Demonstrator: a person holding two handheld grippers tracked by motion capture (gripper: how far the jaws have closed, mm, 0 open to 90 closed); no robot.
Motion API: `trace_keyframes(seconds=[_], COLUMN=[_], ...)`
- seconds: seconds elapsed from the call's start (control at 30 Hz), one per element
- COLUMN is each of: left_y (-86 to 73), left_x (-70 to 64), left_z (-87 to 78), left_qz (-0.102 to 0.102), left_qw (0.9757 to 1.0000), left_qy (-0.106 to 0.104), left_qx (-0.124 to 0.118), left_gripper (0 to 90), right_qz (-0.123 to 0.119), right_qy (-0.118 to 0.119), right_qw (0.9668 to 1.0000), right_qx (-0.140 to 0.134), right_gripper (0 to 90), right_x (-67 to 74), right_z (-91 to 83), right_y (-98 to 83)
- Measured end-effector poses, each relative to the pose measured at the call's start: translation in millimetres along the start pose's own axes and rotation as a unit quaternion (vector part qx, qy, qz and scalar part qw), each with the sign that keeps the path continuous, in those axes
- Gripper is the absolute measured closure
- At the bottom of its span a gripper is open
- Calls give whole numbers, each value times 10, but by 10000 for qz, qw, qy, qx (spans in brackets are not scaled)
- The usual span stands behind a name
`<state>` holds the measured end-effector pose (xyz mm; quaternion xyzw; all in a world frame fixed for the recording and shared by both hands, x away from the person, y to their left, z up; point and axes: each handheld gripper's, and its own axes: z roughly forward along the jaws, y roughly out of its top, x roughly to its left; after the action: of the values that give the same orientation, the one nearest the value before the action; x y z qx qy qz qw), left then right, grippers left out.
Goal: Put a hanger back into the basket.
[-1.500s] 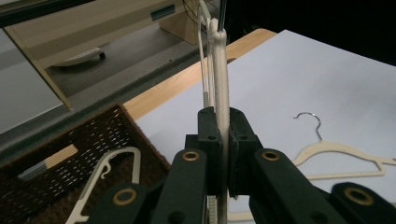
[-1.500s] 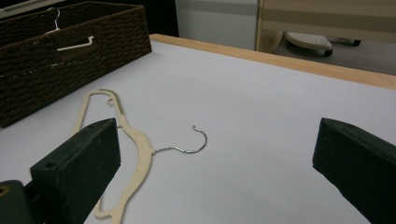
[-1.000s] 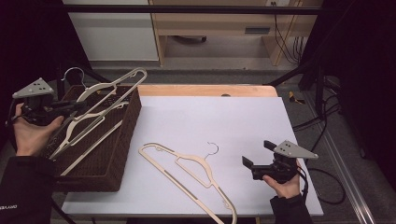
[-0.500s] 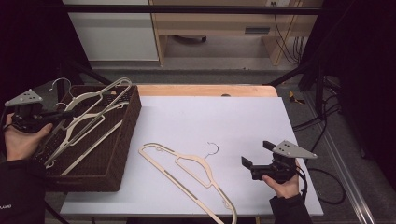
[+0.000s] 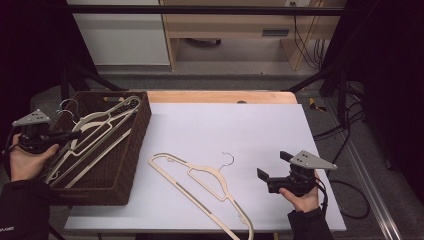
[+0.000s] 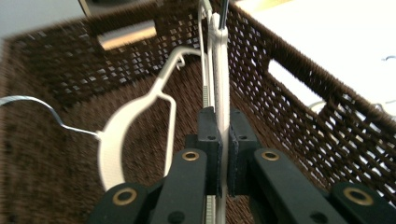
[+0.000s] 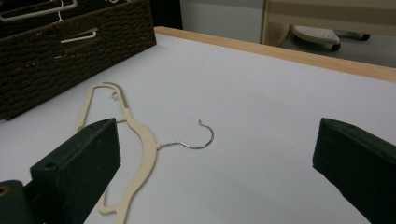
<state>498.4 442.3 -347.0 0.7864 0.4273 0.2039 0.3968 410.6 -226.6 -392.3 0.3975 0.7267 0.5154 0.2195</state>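
Clamping a cream hanger (image 6: 221, 70) over the wicker basket (image 5: 131, 165) with our left gripper (image 6: 223, 154), we hold our right gripper (image 5: 271, 176) wide open near the table's second hanger (image 5: 200, 176).

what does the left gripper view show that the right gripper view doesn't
The left gripper view looks into the basket: the left gripper is shut on a cream hanger, with another hanger lying on the woven floor.

The right gripper view has the right gripper open above the white table, where a loose hanger lies flat with its wire hook towards the middle.

Both take in the brown wicker basket.
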Motion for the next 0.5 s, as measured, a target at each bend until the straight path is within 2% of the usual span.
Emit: trace_keyframes(seconds=[0.17,0.33,0.47,0.5], left_y=[-84,-122,-122,-118], left_x=[-49,-34,-2,4], left_z=[168,215,221,228], left_qz=[-42,-275,-428,-477], left_qw=[9997,9993,9987,9981], left_qy=[-63,-108,122,280], left_qx=[229,244,255,273], left_gripper=[859,855,842,838], right_qz=[-12,13,11,27], right_qy=[8,19,23,34], right_qw=[10000,10000,10000,10000], right_qx=[7,-10,8,10], right_gripper=[13,14,15,15], right_x=[-6,0,4,5], right_z=[-10,0,6,3], right_y=[0,-1,-2,-1])
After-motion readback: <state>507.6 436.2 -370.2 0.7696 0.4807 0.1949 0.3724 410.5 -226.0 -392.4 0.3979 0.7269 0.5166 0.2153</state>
